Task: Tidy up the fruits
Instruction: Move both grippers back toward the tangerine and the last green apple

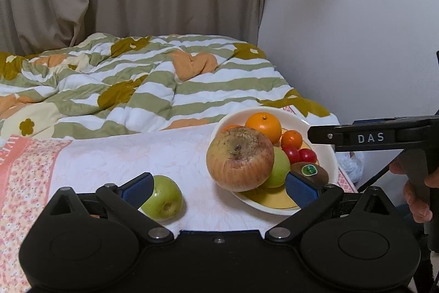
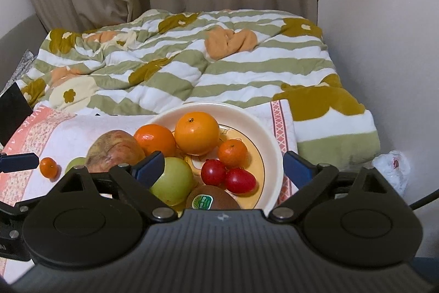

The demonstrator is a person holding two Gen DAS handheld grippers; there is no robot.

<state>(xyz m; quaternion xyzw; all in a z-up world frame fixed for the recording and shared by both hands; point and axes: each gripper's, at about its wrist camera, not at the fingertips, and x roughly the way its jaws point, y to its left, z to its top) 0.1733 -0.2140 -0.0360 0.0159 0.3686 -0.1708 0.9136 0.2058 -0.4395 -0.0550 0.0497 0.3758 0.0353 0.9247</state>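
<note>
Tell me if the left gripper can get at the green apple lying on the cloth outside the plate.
Probably yes. The left gripper is open, and the green apple sits on the cloth just inside its left finger, with nothing on top of it. The plate stands off to the right.

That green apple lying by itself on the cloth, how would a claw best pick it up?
Grip the loose apple across its round middle, one finger on each side, coming from above and the near side. It lies tipped with its dimpled end towards the camera, so the smooth flanks are free. The open left claw is nearest; the plate sits well to its right.
</note>
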